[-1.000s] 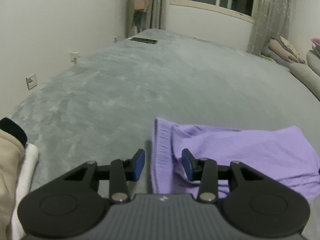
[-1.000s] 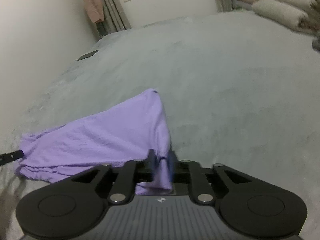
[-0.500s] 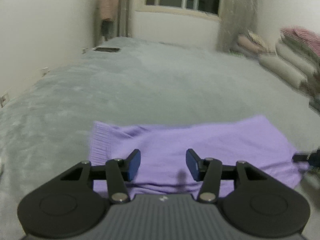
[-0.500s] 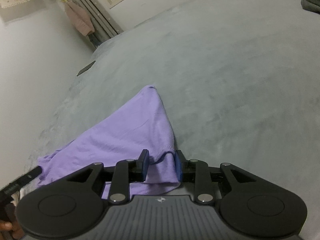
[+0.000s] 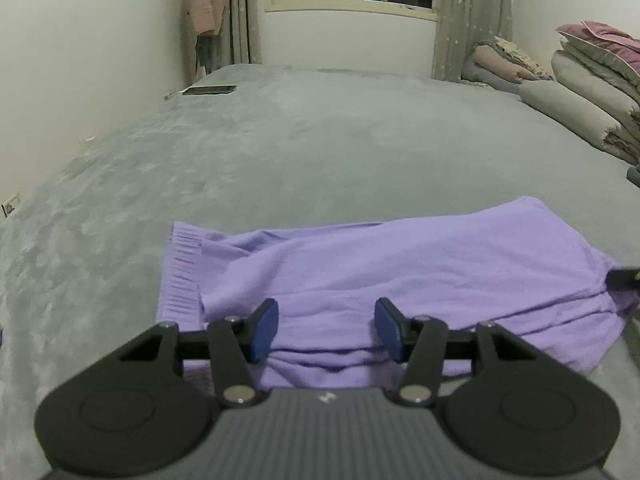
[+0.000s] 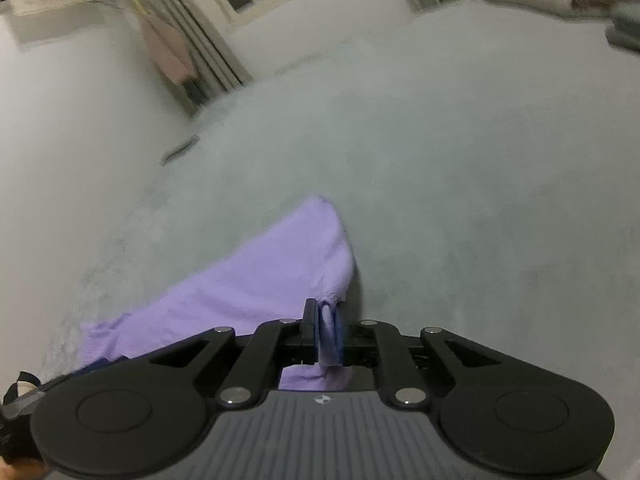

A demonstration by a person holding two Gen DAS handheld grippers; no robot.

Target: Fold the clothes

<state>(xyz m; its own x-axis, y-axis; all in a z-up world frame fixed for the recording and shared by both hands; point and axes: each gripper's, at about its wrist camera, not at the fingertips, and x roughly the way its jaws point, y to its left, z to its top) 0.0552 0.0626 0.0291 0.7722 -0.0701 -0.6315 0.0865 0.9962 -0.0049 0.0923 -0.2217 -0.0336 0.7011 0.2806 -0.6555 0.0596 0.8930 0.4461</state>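
A purple knit sweater (image 5: pixel 400 272) lies crumpled across the grey bed cover (image 5: pixel 320 140), its ribbed hem at the left. My left gripper (image 5: pixel 326 330) hovers over the sweater's near edge; its jaws are opening and the blue pads (image 5: pixel 266 330) stand apart with no cloth pinched. In the right wrist view the sweater (image 6: pixel 260 280) rises to a point. My right gripper (image 6: pixel 327 332) is closing, its pads pressed on a fold of that fabric. The right gripper's tip (image 5: pixel 622 280) shows at the sweater's right end.
A dark phone (image 5: pixel 210 89) lies near the far left edge of the bed by the wall. Folded quilts and pillows (image 5: pixel 580 100) are stacked at the right. A pink garment (image 5: pixel 206 0) hangs beside the curtains under the window.
The left gripper has swung right, from the ribbed hem to over the sweater's middle, and its jaws have widened. The right gripper loosened, then closed again on the fold while rolling.
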